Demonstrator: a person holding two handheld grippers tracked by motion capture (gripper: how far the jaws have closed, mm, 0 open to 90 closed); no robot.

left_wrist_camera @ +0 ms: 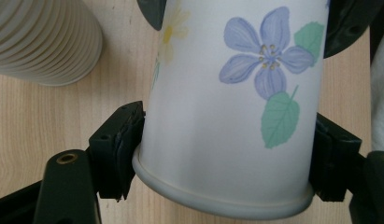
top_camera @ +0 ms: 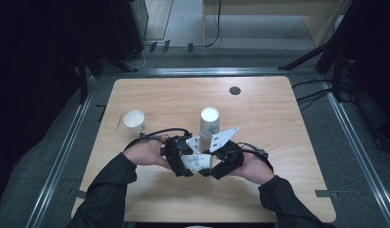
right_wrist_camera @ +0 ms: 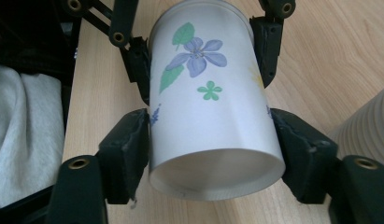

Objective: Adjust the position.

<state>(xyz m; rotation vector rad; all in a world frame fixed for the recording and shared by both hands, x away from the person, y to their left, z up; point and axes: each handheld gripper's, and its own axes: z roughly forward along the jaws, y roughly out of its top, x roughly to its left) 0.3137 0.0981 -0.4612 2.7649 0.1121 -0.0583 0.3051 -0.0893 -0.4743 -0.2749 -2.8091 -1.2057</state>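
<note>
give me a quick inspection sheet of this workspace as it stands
surface: wooden table, light, with a dark round spot near the far edge
job's things: flowered paper cup lying on its side between both grippers
clutter: stack of cups just behind the grippers; single white cup to the left
grippers: left gripper clamps the cup at its rim end; right gripper has its pads on the cup at the base end
cables: black cable looping from the left gripper
surroundings: grey floor, metal rail, dark stands
</note>
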